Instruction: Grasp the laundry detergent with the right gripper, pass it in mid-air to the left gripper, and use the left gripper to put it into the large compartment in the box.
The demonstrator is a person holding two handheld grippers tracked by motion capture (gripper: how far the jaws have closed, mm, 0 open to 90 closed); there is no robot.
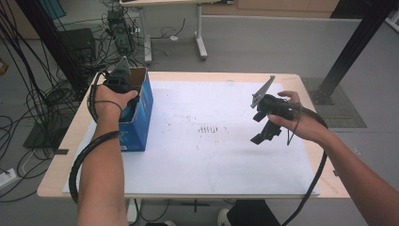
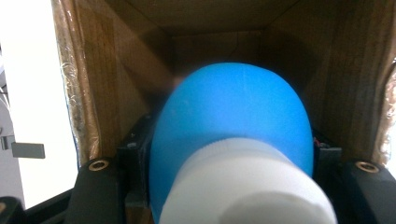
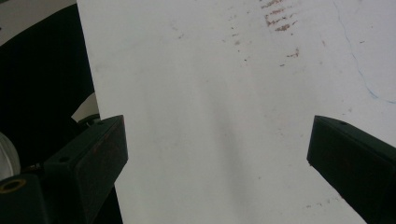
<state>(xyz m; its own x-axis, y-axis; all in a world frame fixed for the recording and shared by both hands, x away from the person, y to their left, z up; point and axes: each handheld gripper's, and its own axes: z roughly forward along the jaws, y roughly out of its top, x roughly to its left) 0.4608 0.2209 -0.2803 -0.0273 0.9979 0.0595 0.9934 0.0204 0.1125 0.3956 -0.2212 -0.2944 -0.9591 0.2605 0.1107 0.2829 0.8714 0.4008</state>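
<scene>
A blue cardboard box [image 1: 142,114] with an open top stands on the left side of the white sheet [image 1: 211,165]. My left gripper [image 1: 122,80] reaches down into the box's opening. In the left gripper view its jaws sit against both sides of a blue bottle [image 2: 233,112] with a white cap [image 2: 247,186], inside the brown box walls [image 2: 98,84]. My right gripper [image 1: 262,135] hangs above the right part of the sheet, tilted downward. The right gripper [image 3: 217,149] is open wide, with bare white sheet between its jaws.
Faint brown marks [image 1: 209,128] dot the sheet's middle. The wooden table edge [image 1: 51,181] shows around the sheet. Cables and black equipment [image 1: 80,44] crowd the floor at the left; another table's legs [image 1: 201,44] stand behind, and a black post [image 1: 348,52] rises at back right.
</scene>
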